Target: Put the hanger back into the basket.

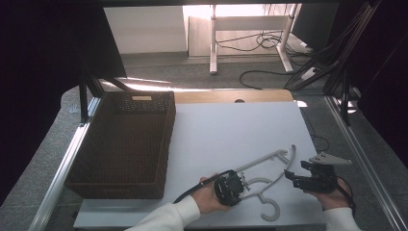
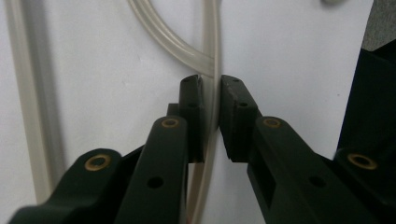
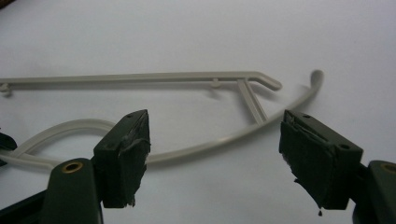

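Hanger (image 1: 269,166) lies flat on the white table (image 1: 231,130), right of the basket (image 1: 125,144). Left gripper (image 1: 240,185) pinches one thin bar of it between its pads (image 2: 194,107). Right gripper (image 1: 294,179) rests beside the hanger, jaws spread wide, holding nothing.

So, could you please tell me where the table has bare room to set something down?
The white tabletop is free between the wicker basket and its right edge, beyond the hanger. The near edge is crowded: hanger, left tongs shut on it, right tongs open.
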`<state>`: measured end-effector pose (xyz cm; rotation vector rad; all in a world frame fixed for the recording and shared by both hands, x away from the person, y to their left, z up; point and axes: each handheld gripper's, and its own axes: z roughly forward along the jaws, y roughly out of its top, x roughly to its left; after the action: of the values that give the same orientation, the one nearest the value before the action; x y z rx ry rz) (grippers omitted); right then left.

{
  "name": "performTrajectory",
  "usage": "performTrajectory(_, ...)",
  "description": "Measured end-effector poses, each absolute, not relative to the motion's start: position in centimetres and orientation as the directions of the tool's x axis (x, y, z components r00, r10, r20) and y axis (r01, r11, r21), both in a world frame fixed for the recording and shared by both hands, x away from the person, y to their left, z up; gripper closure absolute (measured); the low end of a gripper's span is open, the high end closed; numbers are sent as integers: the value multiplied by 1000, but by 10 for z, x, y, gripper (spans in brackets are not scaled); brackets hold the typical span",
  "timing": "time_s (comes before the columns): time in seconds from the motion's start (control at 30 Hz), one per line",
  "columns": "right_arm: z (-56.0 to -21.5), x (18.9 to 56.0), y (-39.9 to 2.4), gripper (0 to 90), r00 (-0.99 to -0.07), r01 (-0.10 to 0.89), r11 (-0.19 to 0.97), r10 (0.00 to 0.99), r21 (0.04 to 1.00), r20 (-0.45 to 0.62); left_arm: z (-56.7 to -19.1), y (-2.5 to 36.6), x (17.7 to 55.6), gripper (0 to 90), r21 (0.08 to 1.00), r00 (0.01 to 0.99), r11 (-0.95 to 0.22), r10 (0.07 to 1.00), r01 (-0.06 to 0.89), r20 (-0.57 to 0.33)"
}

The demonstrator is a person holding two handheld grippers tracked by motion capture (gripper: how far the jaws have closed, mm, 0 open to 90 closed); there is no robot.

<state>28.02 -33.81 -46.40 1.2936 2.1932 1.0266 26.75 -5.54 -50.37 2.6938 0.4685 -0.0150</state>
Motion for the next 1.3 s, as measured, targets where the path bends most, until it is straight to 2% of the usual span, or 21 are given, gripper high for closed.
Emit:
performTrajectory(0.43, -459, 278, -349, 259, -463, 567, 270, 886, 778, 30, -503, -51, 270, 820, 411, 940, -847, 328, 337, -96)
performTrajectory(0.53, -455, 277, -359, 259, -427, 564, 241, 904, 790, 29, -496, -47, 270, 820, 454, 933, -816, 330, 359, -144)
performTrajectory(0.83, -458, 277, -373, 259, -360, 586, 198, 932, 786, 34, -479, -33, 273, 820, 531, 921, -754, 348, 385, -175)
performTrajectory(1.3, -462, 279, -372, 259, -360, 600, 198, 932, 775, 40, -447, -10, 280, 820, 621, 908, -673, 379, 402, -177)
